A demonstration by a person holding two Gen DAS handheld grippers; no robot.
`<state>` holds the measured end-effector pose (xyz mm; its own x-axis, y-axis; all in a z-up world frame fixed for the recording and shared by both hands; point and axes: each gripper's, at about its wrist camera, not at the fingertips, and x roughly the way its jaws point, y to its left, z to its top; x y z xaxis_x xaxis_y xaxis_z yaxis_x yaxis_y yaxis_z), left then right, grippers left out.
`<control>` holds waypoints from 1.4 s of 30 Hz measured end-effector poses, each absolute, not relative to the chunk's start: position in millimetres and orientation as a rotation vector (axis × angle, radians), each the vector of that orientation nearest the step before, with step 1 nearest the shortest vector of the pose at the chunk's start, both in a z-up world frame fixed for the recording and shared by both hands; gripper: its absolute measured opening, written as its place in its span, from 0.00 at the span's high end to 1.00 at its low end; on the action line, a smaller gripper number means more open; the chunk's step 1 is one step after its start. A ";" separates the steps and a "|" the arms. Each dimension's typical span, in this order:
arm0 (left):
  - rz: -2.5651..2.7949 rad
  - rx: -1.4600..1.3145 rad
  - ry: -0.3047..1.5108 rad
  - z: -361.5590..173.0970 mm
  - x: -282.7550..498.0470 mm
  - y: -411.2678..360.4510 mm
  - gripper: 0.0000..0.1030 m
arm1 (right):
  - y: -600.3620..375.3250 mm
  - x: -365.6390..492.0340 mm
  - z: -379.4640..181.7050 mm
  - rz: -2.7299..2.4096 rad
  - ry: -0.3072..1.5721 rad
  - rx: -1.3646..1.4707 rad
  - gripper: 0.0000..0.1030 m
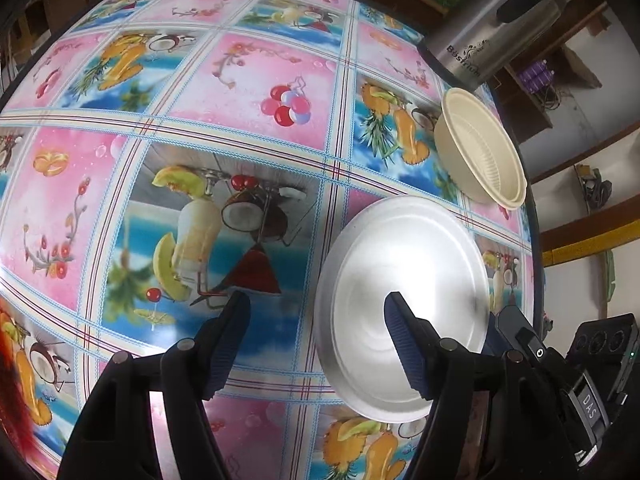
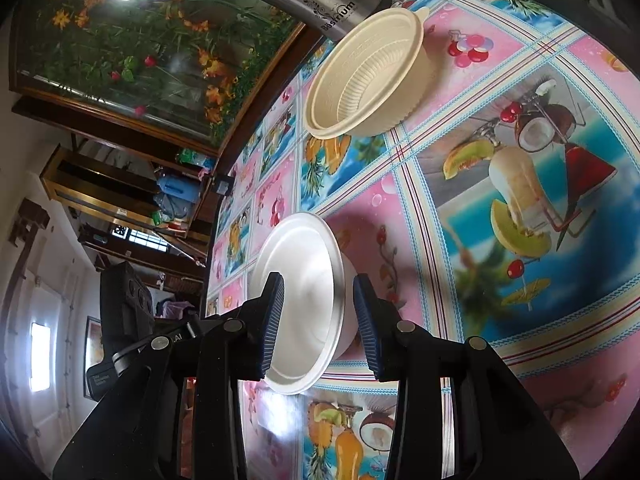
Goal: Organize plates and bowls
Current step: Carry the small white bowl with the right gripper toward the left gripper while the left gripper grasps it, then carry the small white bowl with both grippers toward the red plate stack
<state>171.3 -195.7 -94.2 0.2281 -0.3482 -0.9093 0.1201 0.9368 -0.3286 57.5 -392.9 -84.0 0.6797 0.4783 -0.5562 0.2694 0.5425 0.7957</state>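
The round white foam plate (image 2: 308,300) lay on the worktop (image 1: 248,92), near the cream ribbed plastic bowl (image 2: 362,76). The right gripper (image 2: 318,320) straddled its rim, fingers released; the left gripper (image 1: 316,344) likewise gaped empty. It looked light, flimsy, best pinched gently at the rim.

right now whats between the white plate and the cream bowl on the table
Nothing lies there: only bare patterned tablecloth separates the white plate from the cream bowl, clearest in the right wrist view. The steel flask lies beyond the bowl, not between them.
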 end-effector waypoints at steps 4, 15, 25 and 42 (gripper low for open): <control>-0.327 -0.181 1.275 -91.1 168.9 -201.2 0.35 | -395.3 57.1 -86.3 0.138 0.859 1.038 0.65; -0.341 -0.150 1.277 -93.1 167.1 -204.8 0.69 | -394.2 57.4 -92.7 0.115 0.889 1.038 0.72; -0.337 -0.109 1.253 -93.8 165.6 -207.3 0.84 | -394.9 62.0 -93.6 0.085 0.897 1.018 0.92; -0.315 0.037 1.139 -86.7 153.5 -219.5 0.90 | -390.5 62.7 -93.3 0.084 0.902 0.982 0.92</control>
